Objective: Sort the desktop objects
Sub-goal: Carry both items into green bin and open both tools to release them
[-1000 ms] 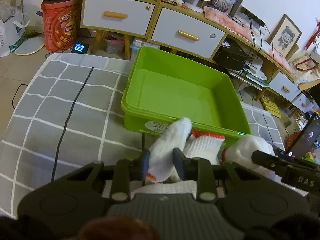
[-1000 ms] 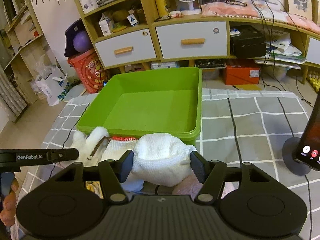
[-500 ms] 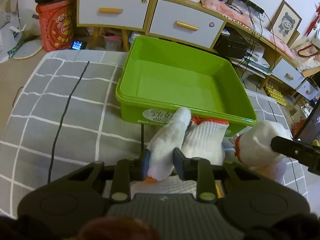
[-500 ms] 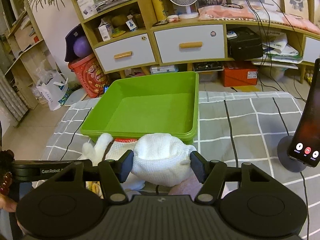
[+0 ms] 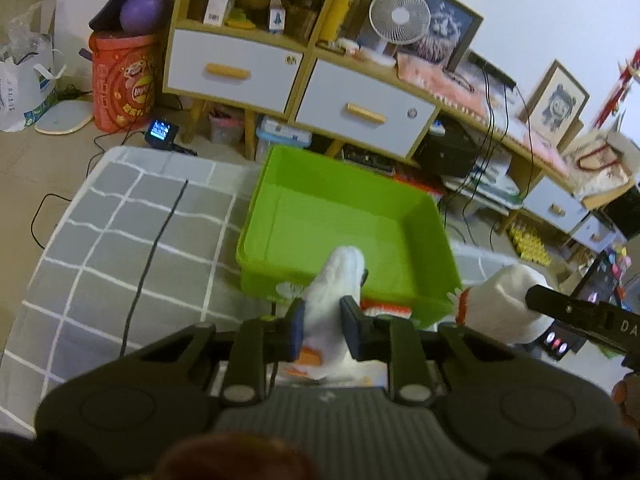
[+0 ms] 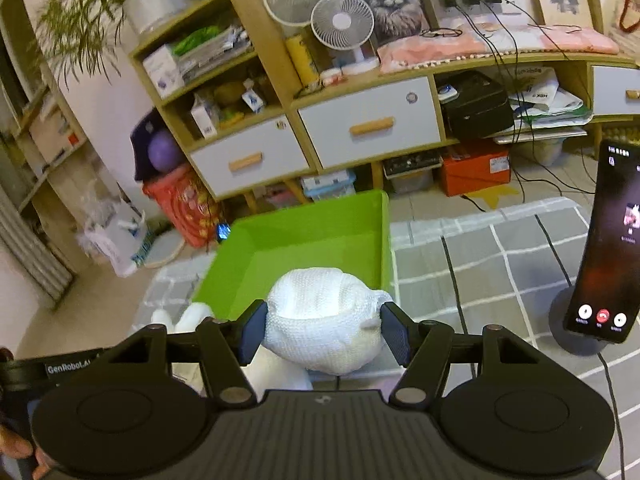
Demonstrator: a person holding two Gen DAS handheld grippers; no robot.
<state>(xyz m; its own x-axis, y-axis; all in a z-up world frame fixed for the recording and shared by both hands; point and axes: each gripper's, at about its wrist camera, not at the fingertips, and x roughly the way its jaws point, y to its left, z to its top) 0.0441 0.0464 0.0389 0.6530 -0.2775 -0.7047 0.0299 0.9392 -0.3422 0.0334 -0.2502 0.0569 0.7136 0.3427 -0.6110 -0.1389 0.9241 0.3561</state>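
A green plastic bin (image 5: pixel 344 220) stands empty on the grey checked cloth; it also shows in the right wrist view (image 6: pixel 304 248). My left gripper (image 5: pixel 322 324) is shut on a white knit glove (image 5: pixel 336 284) with an orange cuff, held just above the bin's near rim. My right gripper (image 6: pixel 322 332) is shut on a bunched white glove (image 6: pixel 324 320), also at the bin's near edge. The right-hand glove appears in the left wrist view (image 5: pixel 500 304) to the right of the bin.
A phone on a round stand (image 6: pixel 608 248) is at the right on the cloth (image 5: pixel 120 240). Beyond the table are a cabinet with white drawers (image 5: pixel 360 112), a red snack tub (image 5: pixel 120 80) and fans (image 6: pixel 340 24).
Both grippers have lifted upward with their gloves, and the bin now sits lower and smaller in both views. The gloves now hang over the bin's near rim.
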